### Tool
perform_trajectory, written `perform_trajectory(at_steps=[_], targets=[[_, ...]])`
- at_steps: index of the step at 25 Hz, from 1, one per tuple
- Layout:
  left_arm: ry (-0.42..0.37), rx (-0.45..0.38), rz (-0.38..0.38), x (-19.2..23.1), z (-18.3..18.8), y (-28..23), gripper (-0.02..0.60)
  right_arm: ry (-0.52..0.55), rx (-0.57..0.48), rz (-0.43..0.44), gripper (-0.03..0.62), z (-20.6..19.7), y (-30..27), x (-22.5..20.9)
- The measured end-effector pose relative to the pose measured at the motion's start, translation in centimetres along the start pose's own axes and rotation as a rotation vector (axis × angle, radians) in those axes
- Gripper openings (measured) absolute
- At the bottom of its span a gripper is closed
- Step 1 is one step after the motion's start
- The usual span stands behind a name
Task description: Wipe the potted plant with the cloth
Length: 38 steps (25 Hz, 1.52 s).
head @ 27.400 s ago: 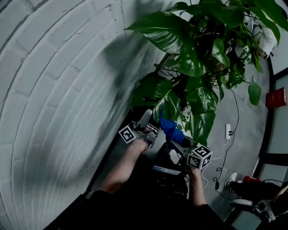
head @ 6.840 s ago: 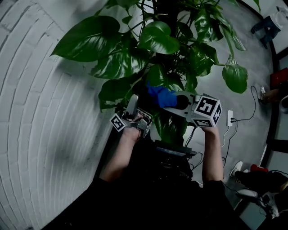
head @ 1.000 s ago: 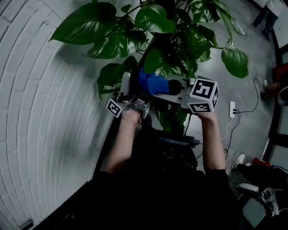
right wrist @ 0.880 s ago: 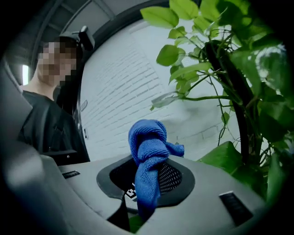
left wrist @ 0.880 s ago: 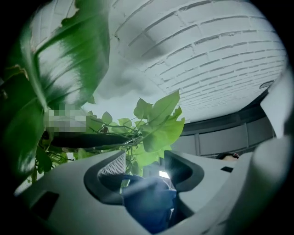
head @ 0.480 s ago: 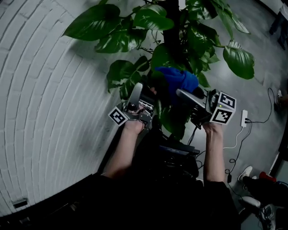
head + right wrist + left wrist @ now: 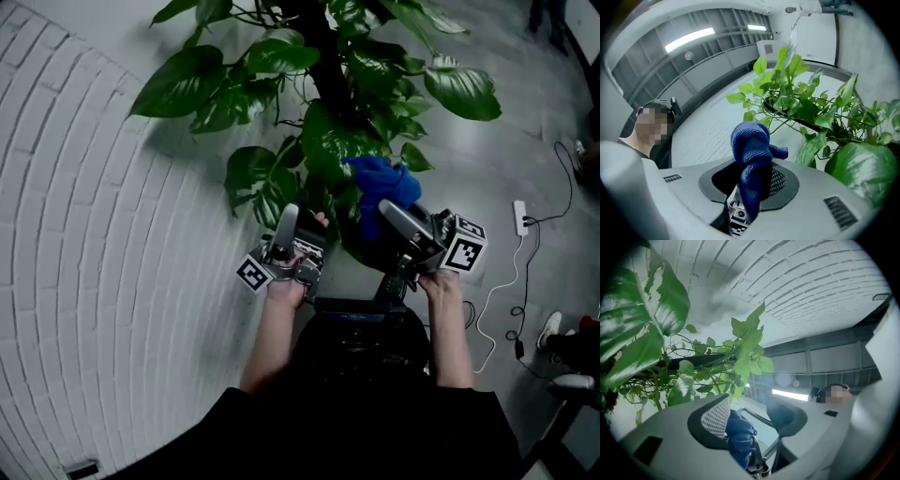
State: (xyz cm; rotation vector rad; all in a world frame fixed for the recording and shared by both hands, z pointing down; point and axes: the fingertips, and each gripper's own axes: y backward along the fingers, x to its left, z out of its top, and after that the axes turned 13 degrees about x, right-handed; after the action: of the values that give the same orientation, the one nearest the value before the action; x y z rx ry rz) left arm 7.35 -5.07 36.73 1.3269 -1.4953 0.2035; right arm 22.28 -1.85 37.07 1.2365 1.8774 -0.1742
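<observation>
your right gripper (image 7: 388, 210) is clamped on the blue cloth (image 7: 380, 180), which bunches up past the tips. the potted plant (image 7: 323, 56) stands just far of it, its dark stem running away from you. the nearest broad leaf (image 7: 330, 141) sits right against the cloth's far-left side, so the right hand is nearer. your left gripper (image 7: 300, 223) has its jaws apart and closing, beside a mottled leaf (image 7: 251, 178). something blue shows low between them, maybe cloth, hard to say.

right gripper (image 7: 749, 182) clamped on blue cloth (image 7: 751, 140), top bunched above the jaws, potted plant (image 7: 806, 110) leaves just beyond at right, contact unclear, person (image 7: 633, 138) at left
</observation>
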Motion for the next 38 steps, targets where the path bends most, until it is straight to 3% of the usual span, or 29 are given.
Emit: perform_trajectory(at_steps=[9,13,18,21,26,28,35,38], targets=[[-0.001,0.122,-0.054,-6.5,0.7,9.1,0.23,0.01,-0.081,-0.125,0.12,-9.9,-3.8,6.8],[0.084,0.092,-0.083,-7.6,1.7,14.0,0.225,-0.008,-0.066,-0.22,0.12,-15.2,-6.0,9.4],[0.155,0.078,-0.123,-8.3,-1.0,20.5,0.222,0.009,-0.029,-0.295,0.118,-22.2,-6.4,11.4],[0.157,0.075,-0.133,-8.4,-0.9,20.8,0.222,0.031,-0.016,-0.31,0.117,-22.6,-6.7,12.1],[0.166,0.117,-0.16,-7.9,-0.7,15.7,0.221,0.042,-0.041,-0.32,0.117,-18.8,-6.0,11.7],[0.166,0.123,-0.163,-8.8,-1.2,15.7,0.221,0.043,-0.036,-0.315,0.117,-19.2,-6.1,12.6],[0.162,0.197,-0.146,-12.7,-6.3,13.8,0.209,0.014,-0.088,-0.284,0.117,-19.4,-1.8,16.2],[0.15,0.203,-0.155,-13.4,-8.5,15.8,0.198,0.018,-0.092,-0.256,0.117,-21.8,-0.9,17.0]])
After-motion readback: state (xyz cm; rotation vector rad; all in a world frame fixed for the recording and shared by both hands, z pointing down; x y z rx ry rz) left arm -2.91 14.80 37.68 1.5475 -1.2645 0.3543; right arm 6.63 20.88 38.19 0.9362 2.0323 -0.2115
